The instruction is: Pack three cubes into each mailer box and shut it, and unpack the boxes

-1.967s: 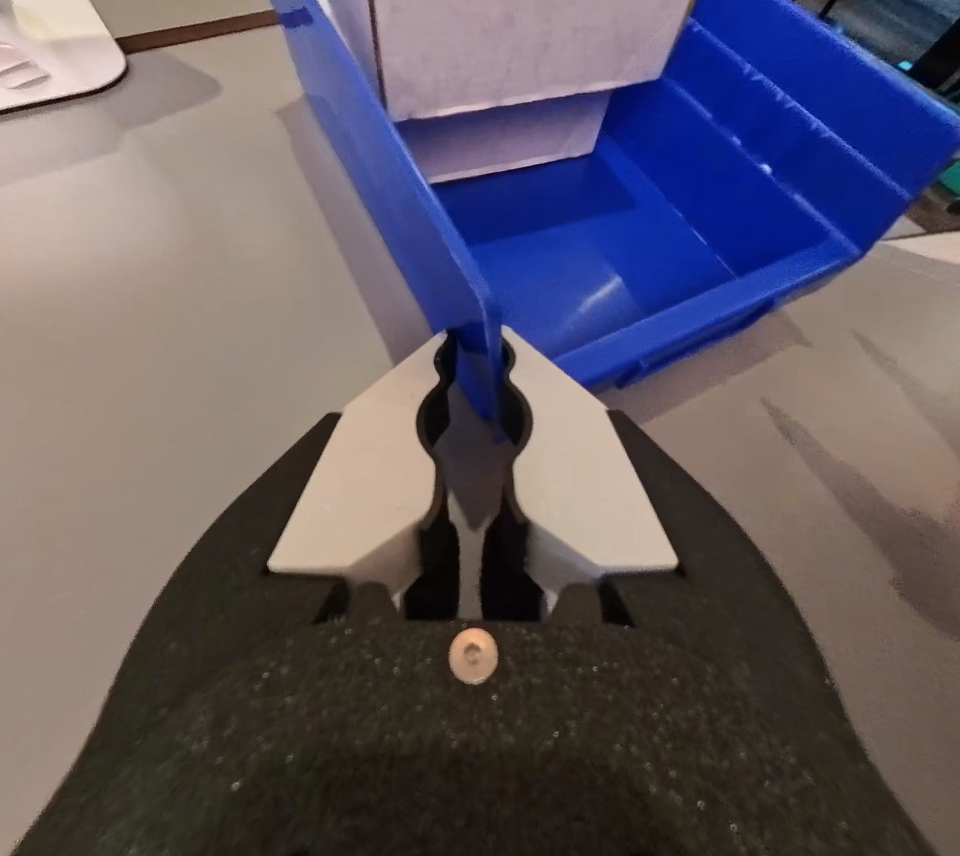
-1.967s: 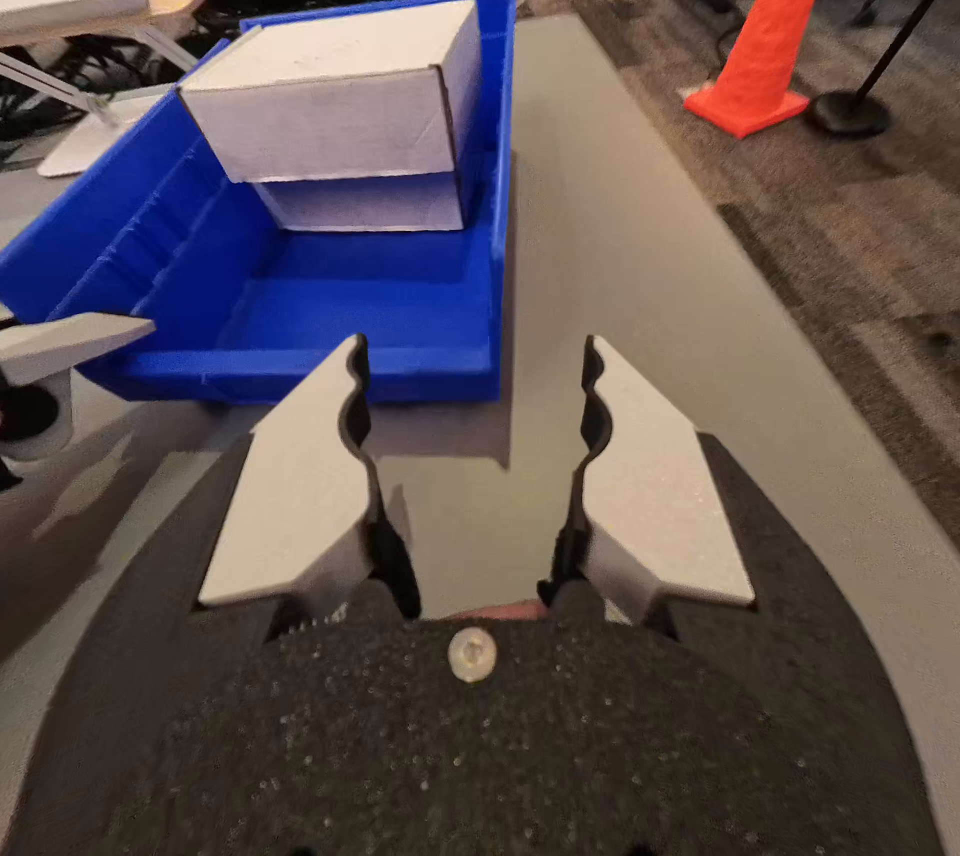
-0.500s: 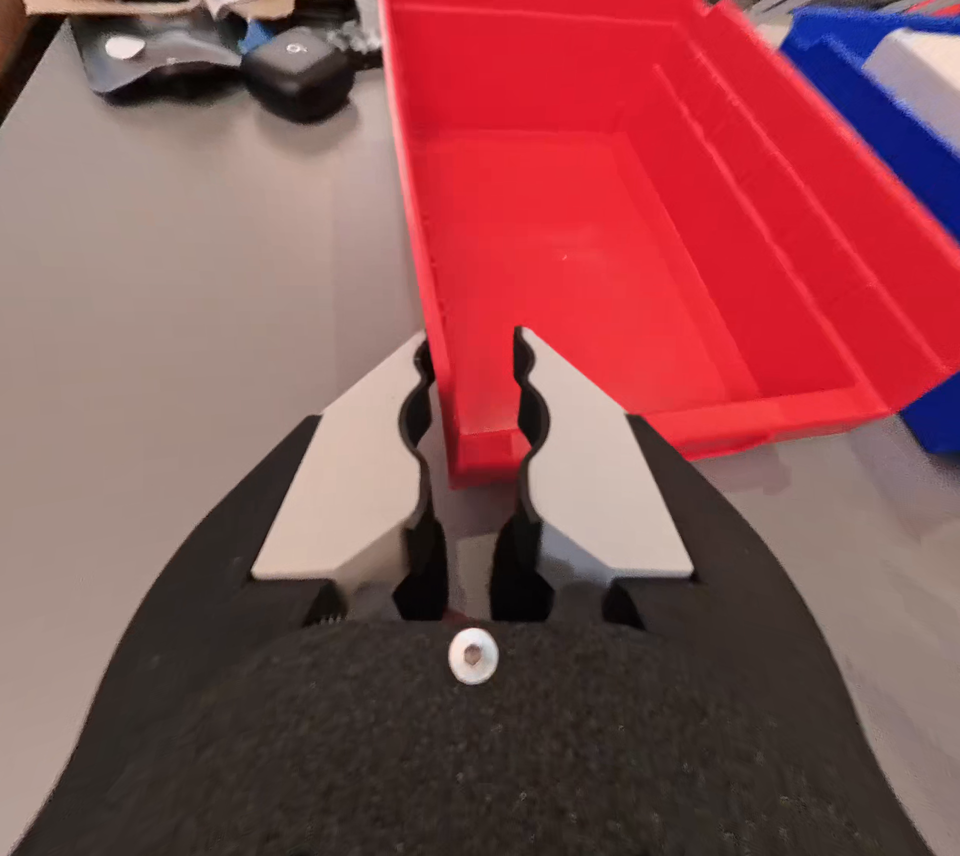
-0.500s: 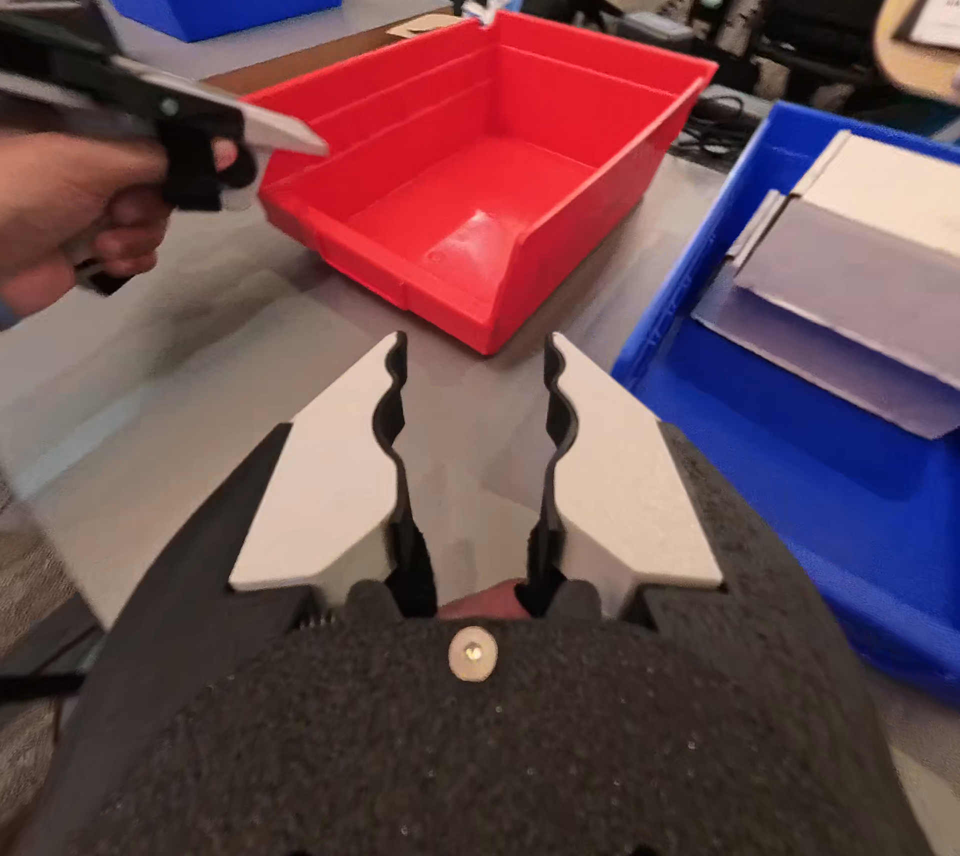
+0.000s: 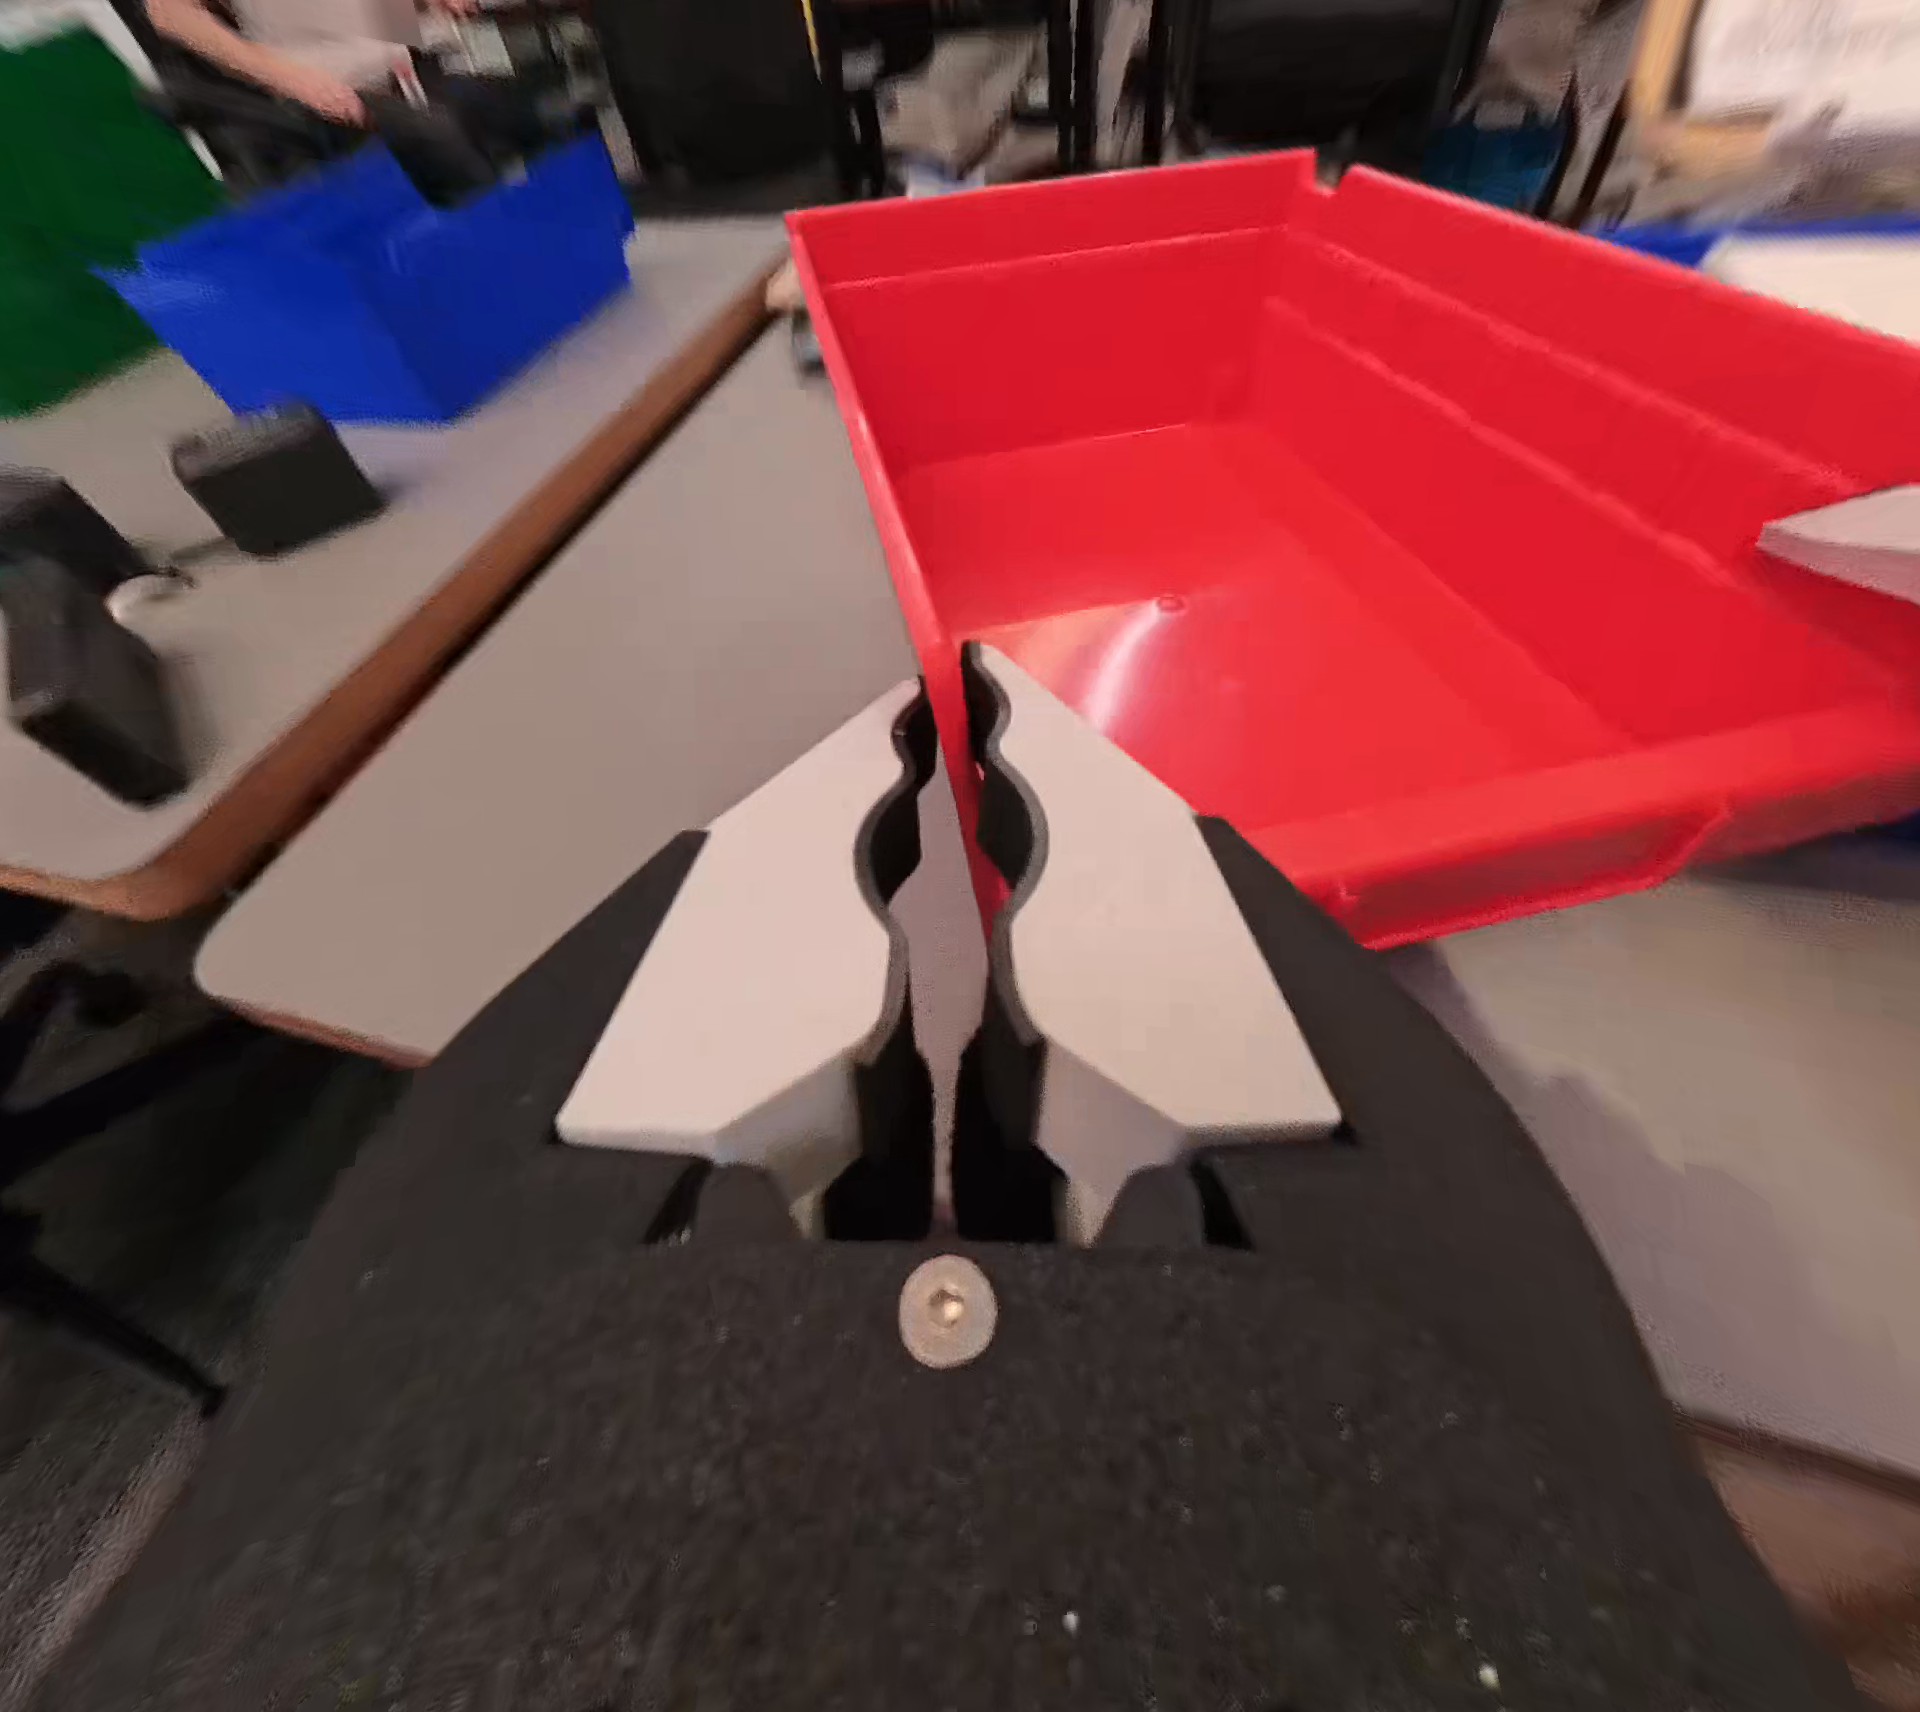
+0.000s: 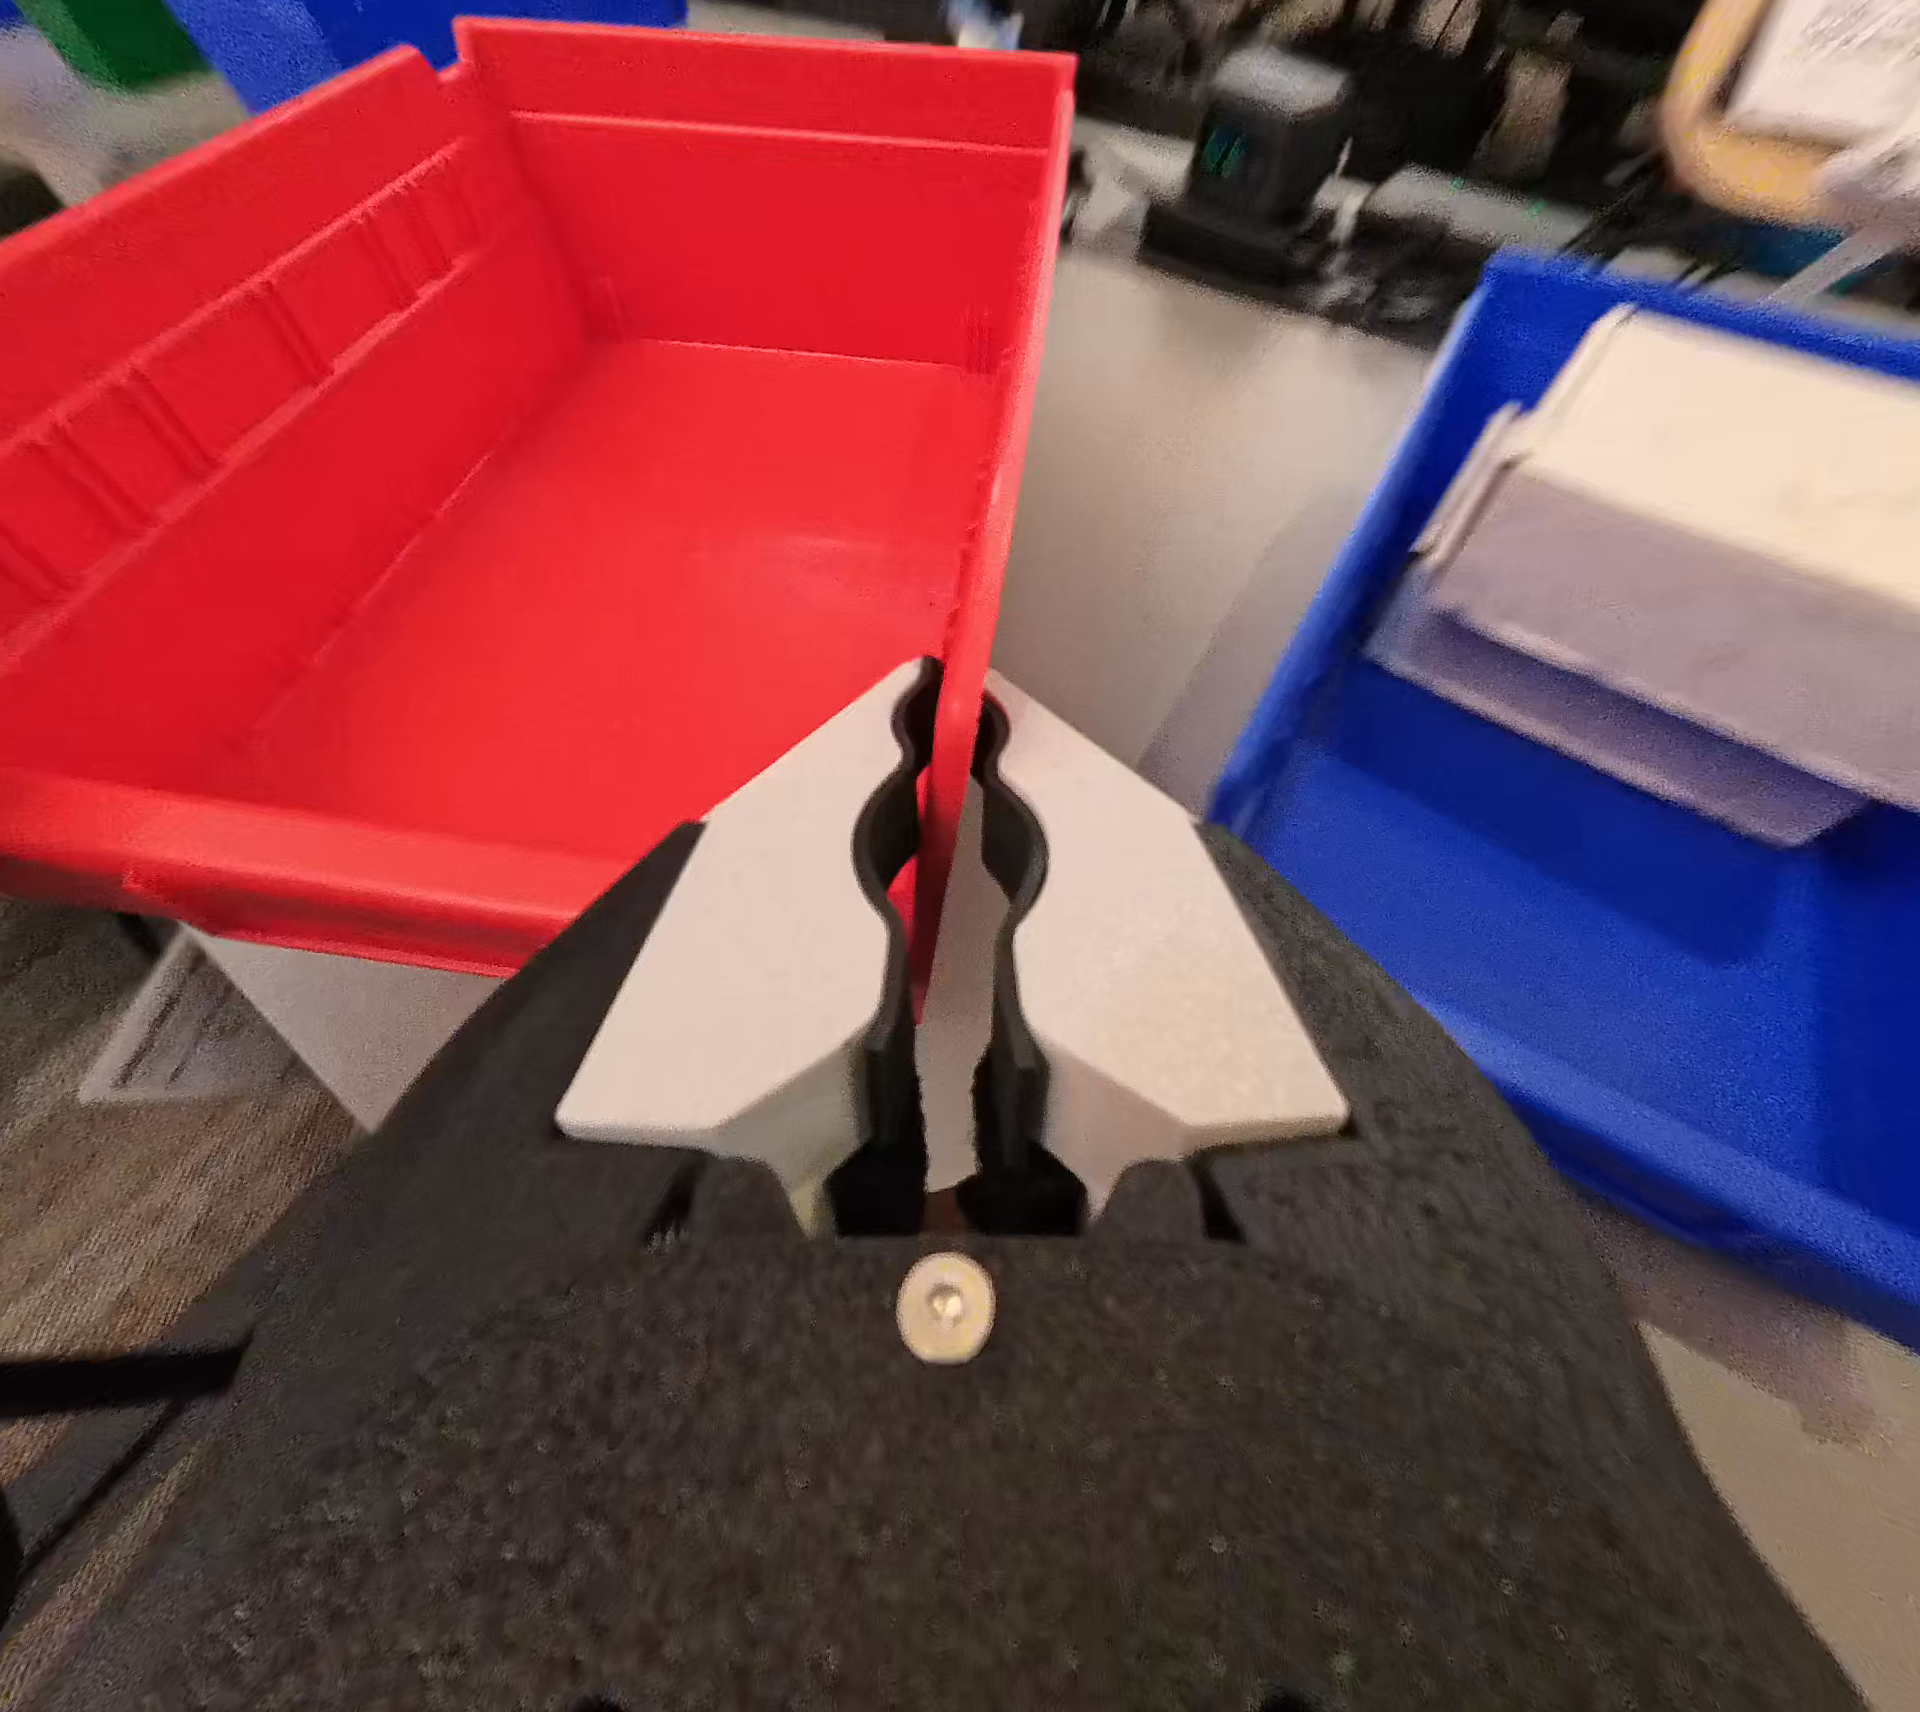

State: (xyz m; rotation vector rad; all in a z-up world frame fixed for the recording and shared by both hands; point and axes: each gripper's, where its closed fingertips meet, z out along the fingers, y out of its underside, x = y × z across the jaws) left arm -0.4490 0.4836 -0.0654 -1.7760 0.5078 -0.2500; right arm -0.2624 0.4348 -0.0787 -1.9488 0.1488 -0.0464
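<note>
- The left gripper [image 5: 943,686] pinches the left side wall of the empty red bin [image 5: 1351,623].
- The right gripper [image 6: 961,686] pinches the opposite wall, probably so both can shift it squarely.
- Two white mailer boxes [image 6: 1704,561] sit stacked in the blue bin [image 6: 1558,987] beside it.
- No writing is legible.

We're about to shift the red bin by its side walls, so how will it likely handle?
The red bin looks empty, so probably light. Its thin walls, pinched by the left gripper and right gripper, may flex slightly. Smooth plastic could slip in the fingers.
</note>
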